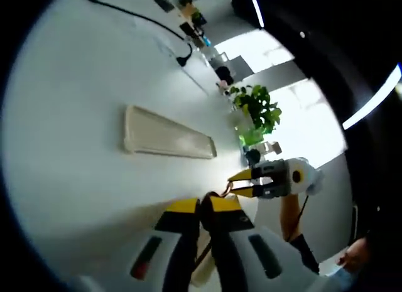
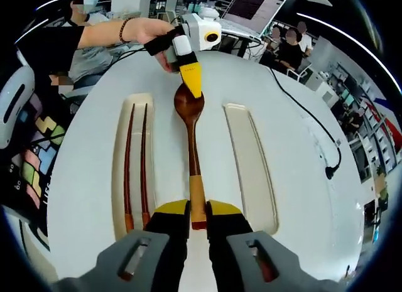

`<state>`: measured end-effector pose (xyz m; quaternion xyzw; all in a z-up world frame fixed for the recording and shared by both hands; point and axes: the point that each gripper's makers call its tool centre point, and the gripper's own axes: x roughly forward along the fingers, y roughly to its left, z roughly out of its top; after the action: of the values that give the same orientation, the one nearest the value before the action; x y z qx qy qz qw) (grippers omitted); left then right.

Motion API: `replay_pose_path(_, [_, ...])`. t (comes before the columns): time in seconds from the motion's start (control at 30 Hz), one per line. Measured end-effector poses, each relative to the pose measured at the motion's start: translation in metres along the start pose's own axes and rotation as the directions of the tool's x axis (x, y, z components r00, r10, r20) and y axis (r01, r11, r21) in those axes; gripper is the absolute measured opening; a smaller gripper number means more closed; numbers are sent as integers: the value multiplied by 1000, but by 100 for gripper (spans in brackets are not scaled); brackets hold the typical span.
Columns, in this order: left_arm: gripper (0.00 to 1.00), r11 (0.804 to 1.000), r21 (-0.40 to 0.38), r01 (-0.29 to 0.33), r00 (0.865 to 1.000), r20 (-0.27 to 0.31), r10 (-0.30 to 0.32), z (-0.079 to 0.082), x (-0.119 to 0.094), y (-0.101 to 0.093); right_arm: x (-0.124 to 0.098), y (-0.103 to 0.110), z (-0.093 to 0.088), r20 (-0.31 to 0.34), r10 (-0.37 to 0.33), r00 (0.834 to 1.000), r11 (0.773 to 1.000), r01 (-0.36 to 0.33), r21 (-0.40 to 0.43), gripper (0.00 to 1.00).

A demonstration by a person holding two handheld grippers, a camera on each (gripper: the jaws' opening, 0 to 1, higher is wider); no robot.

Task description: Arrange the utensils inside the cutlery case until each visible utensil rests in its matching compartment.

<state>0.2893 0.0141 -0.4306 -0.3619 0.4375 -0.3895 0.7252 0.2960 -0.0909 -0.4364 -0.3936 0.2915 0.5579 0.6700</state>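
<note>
A brown wooden spoon (image 2: 191, 135) with a pale handle end runs between the two grippers, over the white table (image 2: 295, 103). My right gripper (image 2: 198, 210) is shut on the handle end. My left gripper (image 2: 190, 81), held by a hand, comes in from the far side and is shut on the rim of the spoon's bowl. In the left gripper view its yellow-tipped jaws (image 1: 205, 205) stand close together on the dark bowl, with the right gripper (image 1: 242, 183) facing them. Two dark red chopsticks (image 2: 135, 166) lie in the long cream case tray (image 2: 117, 179) left of the spoon.
A second long cream tray (image 2: 251, 166) (image 1: 166, 134), with nothing in it, lies right of the spoon. A black cable (image 2: 314, 122) crosses the table at the right. A potted plant (image 1: 256, 110) stands past the table edge. People sit at desks beyond.
</note>
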Motion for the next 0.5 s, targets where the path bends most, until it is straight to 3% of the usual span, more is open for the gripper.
replay_pose_path(0.2, [4,999,26,20,1000,13,-20,-1,-6,-14,-14,8,5,-5,-35,999,999,35,-16,8])
replay_pose_path(0.5, [4,998,47,41,999,-13,-40,-7,-16,-26,-25,20,4,9,-34,999,999,35,-32,8])
